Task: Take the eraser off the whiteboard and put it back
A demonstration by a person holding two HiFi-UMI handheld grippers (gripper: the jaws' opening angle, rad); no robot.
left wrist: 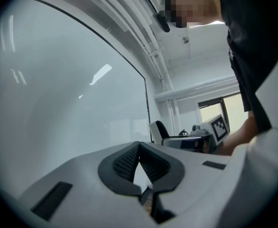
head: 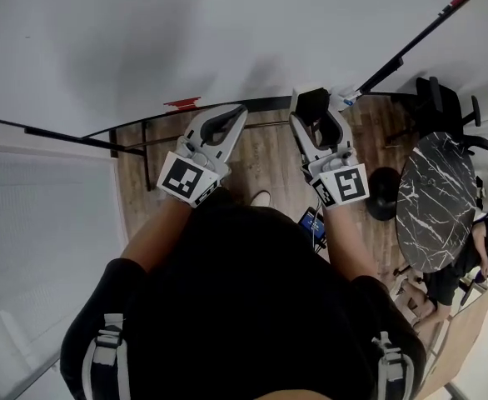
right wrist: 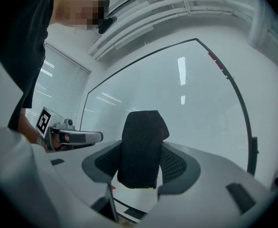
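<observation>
1. Whiteboard is seen from the head view across the upper part of the frame, with wooden floor below its lower edge and a marbled table at the right. A black shirt fills the lower centre. The left gripper is held at centre left and the right gripper at centre right. A black eraser is gripped at the right gripper's tip, close to the board's lower edge. Contact with the board cannot be told.
2. In the left gripper view, the board is seen across the left of the frame. The jaws are pressed together at their tips in the lower centre, and nothing is held between them. The right gripper's marker cube is seen at centre right.
3. In the right gripper view, the board is spread across the centre and right. The eraser stands upright in the lower centre, clamped between the jaws. The left gripper is visible at centre left.
</observation>
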